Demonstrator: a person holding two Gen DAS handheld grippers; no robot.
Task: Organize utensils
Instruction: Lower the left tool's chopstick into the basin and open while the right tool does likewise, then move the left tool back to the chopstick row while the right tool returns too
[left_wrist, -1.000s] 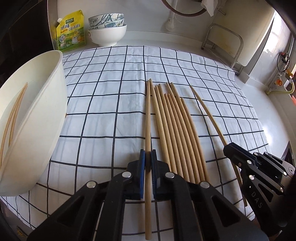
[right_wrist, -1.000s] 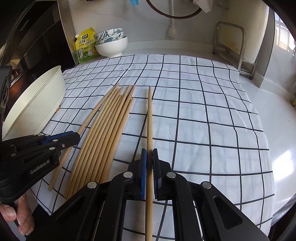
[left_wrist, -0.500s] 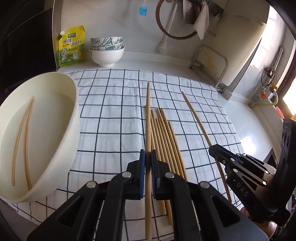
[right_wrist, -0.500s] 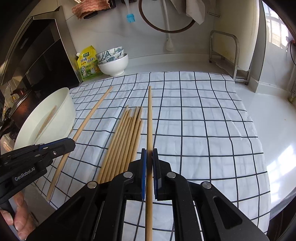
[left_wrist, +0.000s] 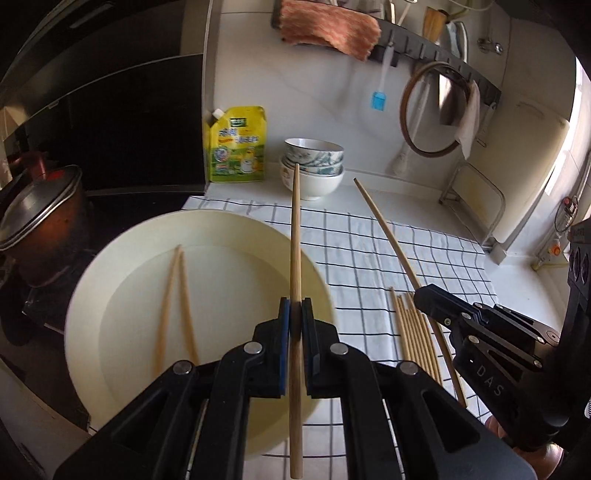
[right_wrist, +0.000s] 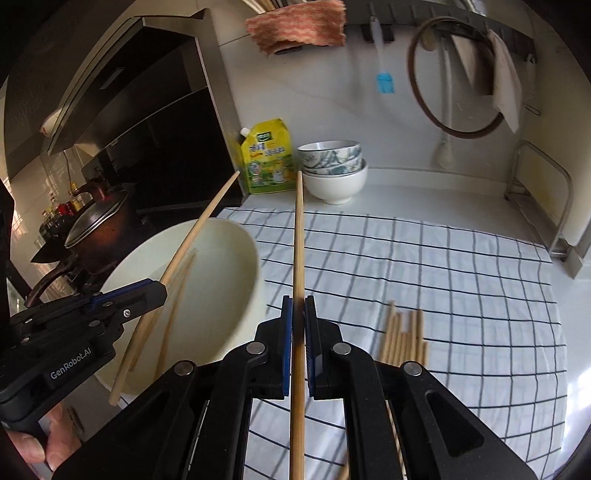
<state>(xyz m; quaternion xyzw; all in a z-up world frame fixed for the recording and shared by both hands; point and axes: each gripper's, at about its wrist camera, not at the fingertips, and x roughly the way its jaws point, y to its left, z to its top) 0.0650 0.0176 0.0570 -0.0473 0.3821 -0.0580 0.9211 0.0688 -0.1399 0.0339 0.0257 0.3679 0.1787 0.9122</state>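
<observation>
My left gripper (left_wrist: 295, 306) is shut on a wooden chopstick (left_wrist: 295, 236) and hangs over the big cream bowl (left_wrist: 122, 280), which holds two chopsticks (left_wrist: 177, 295). My right gripper (right_wrist: 298, 304) is shut on another chopstick (right_wrist: 299, 240), lifted above the checked cloth (right_wrist: 424, 266) just right of the bowl (right_wrist: 236, 280). In the right wrist view the left gripper (right_wrist: 159, 291) shows at lower left with its chopstick (right_wrist: 199, 221) slanting over the bowl. In the left wrist view the right gripper (left_wrist: 421, 295) carries its chopstick (left_wrist: 388, 229). Several chopsticks (left_wrist: 413, 332) lie bundled on the cloth.
Stacked small bowls (left_wrist: 314, 166) and a yellow pouch (left_wrist: 238, 147) stand at the back of the counter. A lidded pot (left_wrist: 40, 214) sits on the stove at left. A metal rack (right_wrist: 543, 199) is at the right; a brush (right_wrist: 384, 81) and towels hang on the wall.
Both grippers have risen off the cloth, each with its chopstick, and swung left toward the cream bowl. The bundle on the cloth has dropped lower and rightward in view.
</observation>
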